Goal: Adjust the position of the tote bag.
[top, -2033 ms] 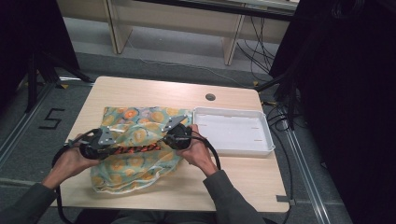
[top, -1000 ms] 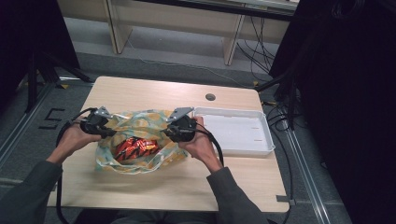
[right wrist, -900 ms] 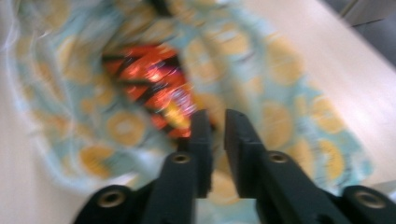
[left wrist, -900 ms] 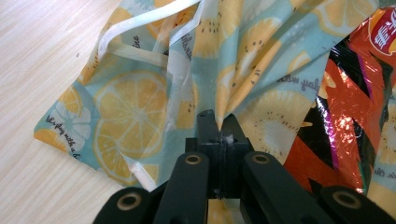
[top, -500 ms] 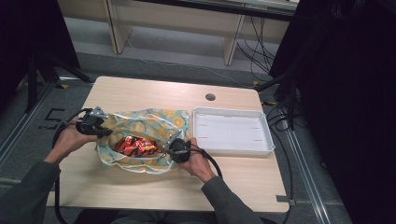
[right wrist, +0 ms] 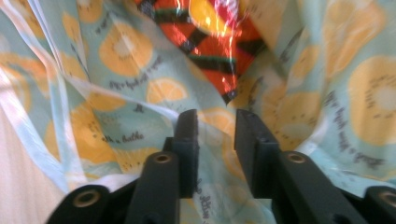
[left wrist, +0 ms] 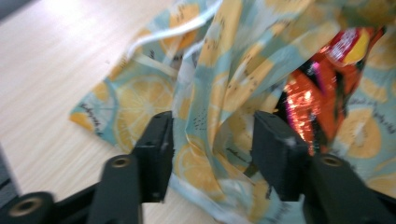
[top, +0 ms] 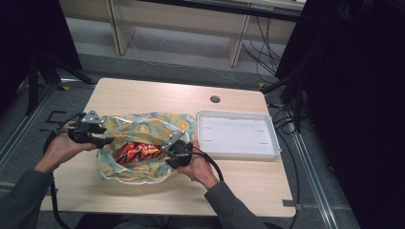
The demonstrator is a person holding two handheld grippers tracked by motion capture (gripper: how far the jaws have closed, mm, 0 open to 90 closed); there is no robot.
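- Nearest the person, the right gripper (top: 173,146) sits at the near right edge of the citrus-print bag (top: 143,129). In the right gripper view its jaws stand a little apart with a fold of the bag's cloth between them; I cannot tell whether they grip it.
- The left gripper (top: 98,138) is at the bag's left edge. In the left gripper view its jaws are spread wide, with a bunched fold of the cloth (left wrist: 210,116) running between them, not pinched.
- The bag lies open on the wooden table (top: 162,95), left of centre, with shiny red-orange snack packets (top: 136,151) inside.
- Just beside the bag on its right, a white tray (top: 237,145) rests on the table.
- Farther back, a round hole (top: 215,99) is set in the tabletop.
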